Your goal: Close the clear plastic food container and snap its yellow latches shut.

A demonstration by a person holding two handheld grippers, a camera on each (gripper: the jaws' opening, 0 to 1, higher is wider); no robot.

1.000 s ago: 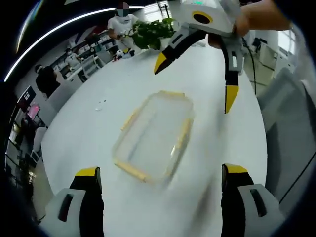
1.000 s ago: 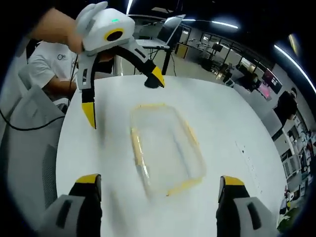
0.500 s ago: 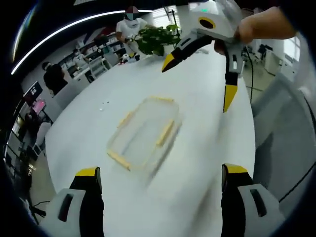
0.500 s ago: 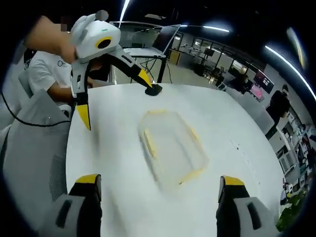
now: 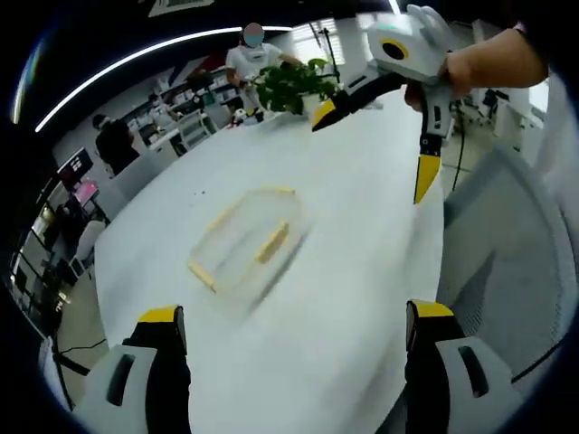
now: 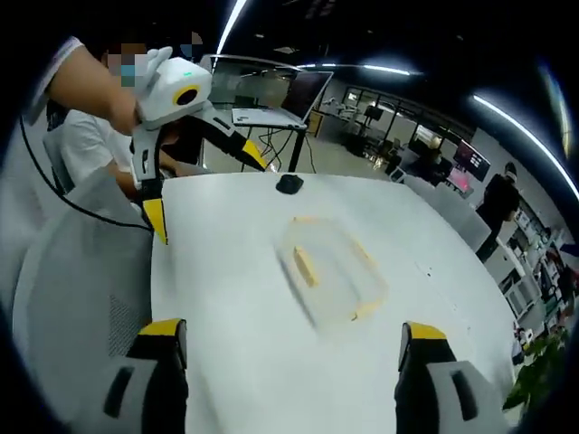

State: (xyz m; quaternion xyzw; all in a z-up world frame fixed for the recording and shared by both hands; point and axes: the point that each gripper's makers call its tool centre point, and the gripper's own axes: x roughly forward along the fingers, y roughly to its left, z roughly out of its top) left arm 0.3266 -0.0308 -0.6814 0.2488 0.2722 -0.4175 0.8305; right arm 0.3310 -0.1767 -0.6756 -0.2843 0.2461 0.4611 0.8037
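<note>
Through the left gripper view I have the clear plastic food container point(image 5: 242, 246) lying on the white table point(image 5: 362, 226), well ahead of my left gripper point(image 5: 289, 336), whose jaws stand wide apart with nothing between them. The right gripper point(image 5: 375, 136) hangs in the air at the far right of that view, above the table and well clear of the container, its yellow-tipped jaws spread and empty. From the right gripper view the container point(image 6: 331, 268) sits out toward the middle of the table point(image 6: 226, 298), and the left gripper point(image 6: 199, 194) is up at the far left, near the table edge, also spread. A small dark object point(image 6: 289, 183) rests on the table beyond the container, and a potted plant point(image 5: 288, 86) stands at the far end. The lid looks to be lying flat on the box, so closing seems done, though the motion blur keeps me from being sure. The yellow latches point(image 5: 271, 242) show as strips along the rim; I can make out one on a long side and others at the ends, but I cannot tell whether any is snapped down. My judgement is that the latching is probably all still ahead, since both tools are away from the box.
</note>
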